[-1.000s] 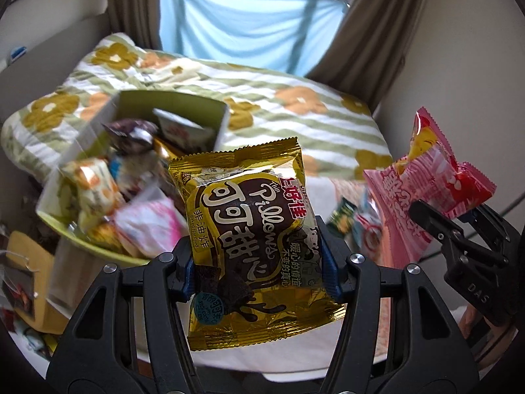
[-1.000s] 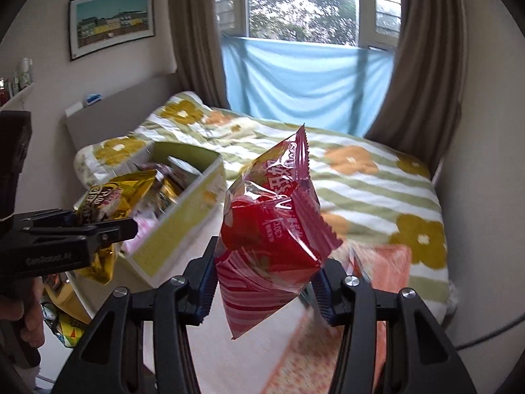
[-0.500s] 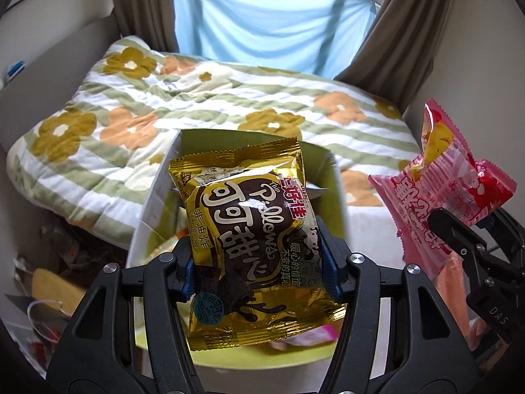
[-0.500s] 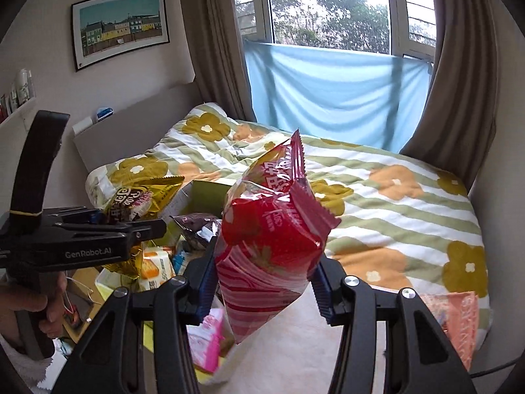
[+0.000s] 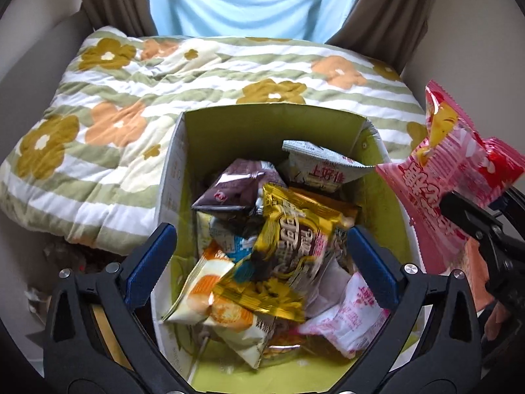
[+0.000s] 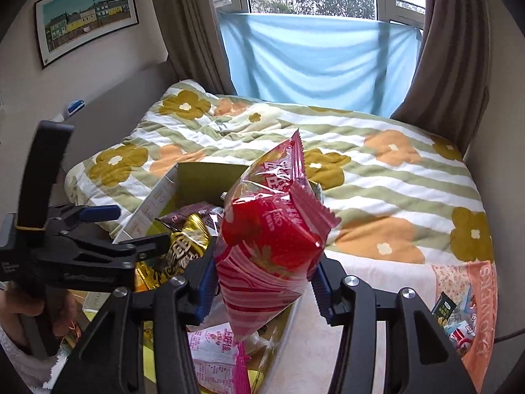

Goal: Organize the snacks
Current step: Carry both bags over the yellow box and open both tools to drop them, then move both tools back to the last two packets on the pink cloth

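Note:
A yellow-green cardboard box holds several snack packets. My left gripper is open right above it. The gold and brown snack packet lies loose on the pile between the open jaws; it also shows in the right wrist view. My right gripper is shut on a red and pink snack bag, held upright over the box's right edge. The same bag shows at the right of the left wrist view. The left gripper appears at the left of the right wrist view.
A bed with a flowered, striped quilt lies behind the box. A white surface with a pink patterned cloth and a few loose snacks is at the right. Curtains and a blue sheet cover the window behind.
My left gripper moved over the box and opened, and the gold packet dropped onto the pile. My right gripper carried the red bag closer to the box.

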The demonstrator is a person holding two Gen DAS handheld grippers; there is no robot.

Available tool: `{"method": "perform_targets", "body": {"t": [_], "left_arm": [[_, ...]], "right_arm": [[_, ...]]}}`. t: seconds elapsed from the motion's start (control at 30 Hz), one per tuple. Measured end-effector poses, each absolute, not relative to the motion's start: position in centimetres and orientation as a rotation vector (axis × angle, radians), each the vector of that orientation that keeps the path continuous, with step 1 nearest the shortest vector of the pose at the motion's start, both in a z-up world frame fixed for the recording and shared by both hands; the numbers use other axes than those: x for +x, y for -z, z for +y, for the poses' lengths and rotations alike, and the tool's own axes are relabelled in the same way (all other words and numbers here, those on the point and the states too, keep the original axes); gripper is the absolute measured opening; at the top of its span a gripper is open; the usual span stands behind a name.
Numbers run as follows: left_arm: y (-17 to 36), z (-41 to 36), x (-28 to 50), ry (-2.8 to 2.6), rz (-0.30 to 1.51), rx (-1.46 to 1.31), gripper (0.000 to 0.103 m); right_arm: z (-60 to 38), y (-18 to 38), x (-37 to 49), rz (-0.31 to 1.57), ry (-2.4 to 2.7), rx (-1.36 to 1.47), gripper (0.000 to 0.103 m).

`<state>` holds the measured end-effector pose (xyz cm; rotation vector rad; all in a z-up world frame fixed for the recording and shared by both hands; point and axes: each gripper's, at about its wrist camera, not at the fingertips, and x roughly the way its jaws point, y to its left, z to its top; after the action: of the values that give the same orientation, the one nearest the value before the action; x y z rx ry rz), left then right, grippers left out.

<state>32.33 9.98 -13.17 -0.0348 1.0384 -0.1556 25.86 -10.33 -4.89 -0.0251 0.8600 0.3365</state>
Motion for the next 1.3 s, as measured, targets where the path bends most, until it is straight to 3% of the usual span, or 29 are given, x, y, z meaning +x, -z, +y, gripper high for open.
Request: {"method": "perform_targets", "body": {"t": [0.33,0.47,0.57,1.3], "left_arm": [[13.3,12.8,29.9,0.078,1.025,-0.133,0.103],[13.1,13.2,29.2,0.052,1.008,-0.128,0.103],[13.1,13.6,28.4,0.051,1.006,-0.141,0.103],[9.9,8.7,27.1,0.247,0.911,-0.050,0.103]], "right_arm": [[-8.7,5.6,26.5,0.895,-0.366,-0.094,0.050],[-8.2,5.6,25.9,0.889,-0.388,-0.110,0.074],[-8.6,5.6,24.8,0.885,-0.397,-0.093,0.080],[-14.1,2.9,20.2,0.798,-0.167,0.074,0.080]]}}
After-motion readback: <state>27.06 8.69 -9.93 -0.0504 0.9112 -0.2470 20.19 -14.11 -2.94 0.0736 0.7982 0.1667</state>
